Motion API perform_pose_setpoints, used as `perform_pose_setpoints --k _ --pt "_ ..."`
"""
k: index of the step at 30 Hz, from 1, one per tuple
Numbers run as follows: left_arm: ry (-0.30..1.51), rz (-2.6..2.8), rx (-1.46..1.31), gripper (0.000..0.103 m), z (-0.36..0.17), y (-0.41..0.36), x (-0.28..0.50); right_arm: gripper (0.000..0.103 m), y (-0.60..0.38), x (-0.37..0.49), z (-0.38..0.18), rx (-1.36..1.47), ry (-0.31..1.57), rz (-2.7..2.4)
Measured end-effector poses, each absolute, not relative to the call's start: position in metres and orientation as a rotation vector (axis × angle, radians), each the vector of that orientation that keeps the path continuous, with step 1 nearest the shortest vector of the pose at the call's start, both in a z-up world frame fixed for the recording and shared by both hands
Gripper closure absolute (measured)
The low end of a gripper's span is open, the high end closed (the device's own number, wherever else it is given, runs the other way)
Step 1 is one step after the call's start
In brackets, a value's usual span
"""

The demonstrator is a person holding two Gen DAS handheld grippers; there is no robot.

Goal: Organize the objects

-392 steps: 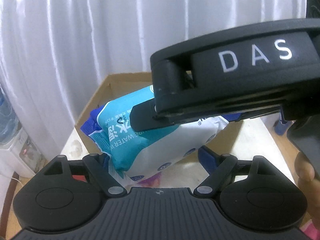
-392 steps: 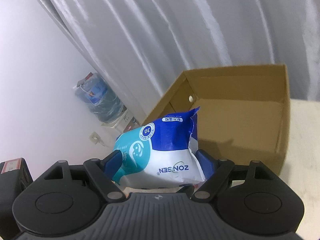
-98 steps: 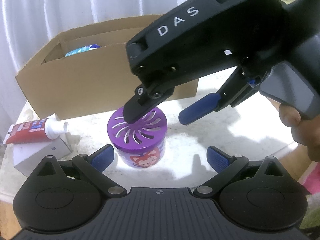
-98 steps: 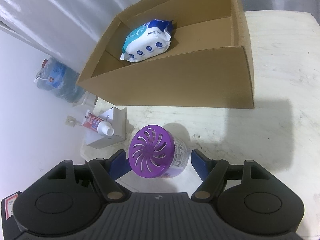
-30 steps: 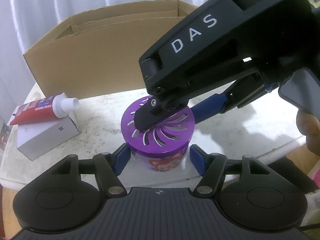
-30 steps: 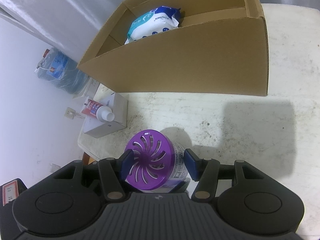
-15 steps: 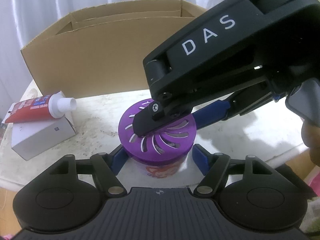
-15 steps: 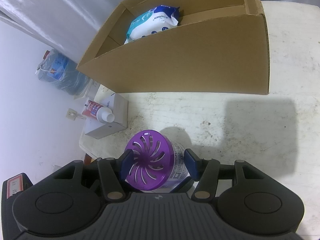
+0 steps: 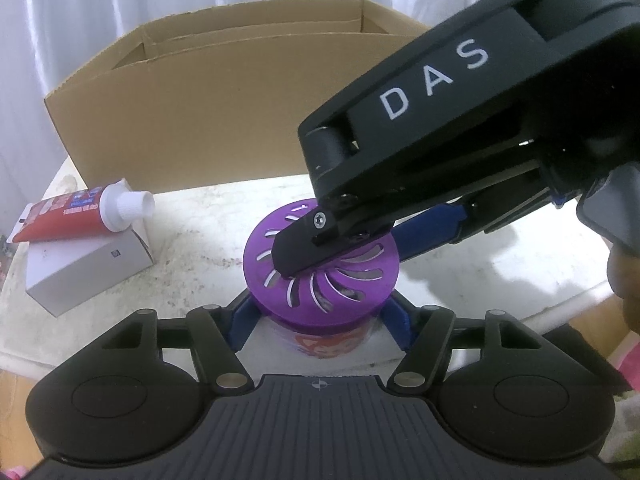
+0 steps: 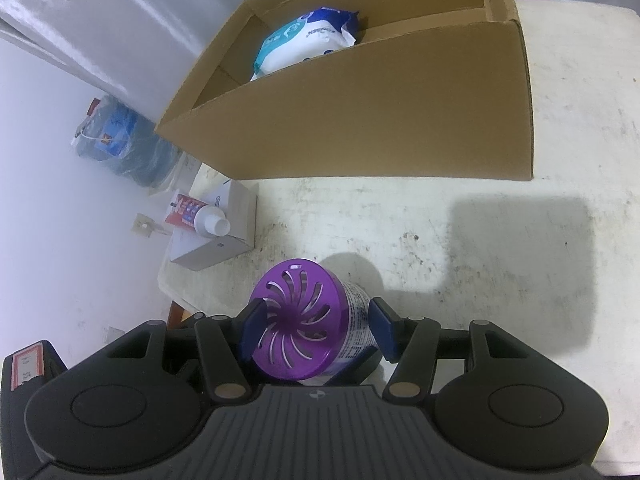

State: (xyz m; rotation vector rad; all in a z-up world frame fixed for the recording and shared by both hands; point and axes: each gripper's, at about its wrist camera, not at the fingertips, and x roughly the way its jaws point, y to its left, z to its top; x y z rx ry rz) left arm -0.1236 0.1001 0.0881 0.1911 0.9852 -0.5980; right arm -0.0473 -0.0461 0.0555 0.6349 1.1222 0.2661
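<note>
Left wrist view showed both the left gripper (image 9: 320, 322) and right gripper (image 10: 316, 330) clamped on the can (image 9: 320, 276) (rigid, light, probably slick) at three and nine o'clock, the left one's jaws closing.

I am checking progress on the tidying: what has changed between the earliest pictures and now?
The wipes, then held by both grippers above the box, now lie inside it. Both grippers came down to the purple jar: the right gripper and the left gripper now clamp its sides. The toothpaste stays on the white carton.
</note>
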Motion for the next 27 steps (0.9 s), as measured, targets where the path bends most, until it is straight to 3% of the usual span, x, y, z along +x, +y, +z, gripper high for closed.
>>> perform_pose_setpoints --k 27 --pt "0.981 -0.592 0.179 0.038 0.0905 0.1014 -0.1247 0.038 -0.0434 -0.0475 0.0554 0.644 1.124 0.261"
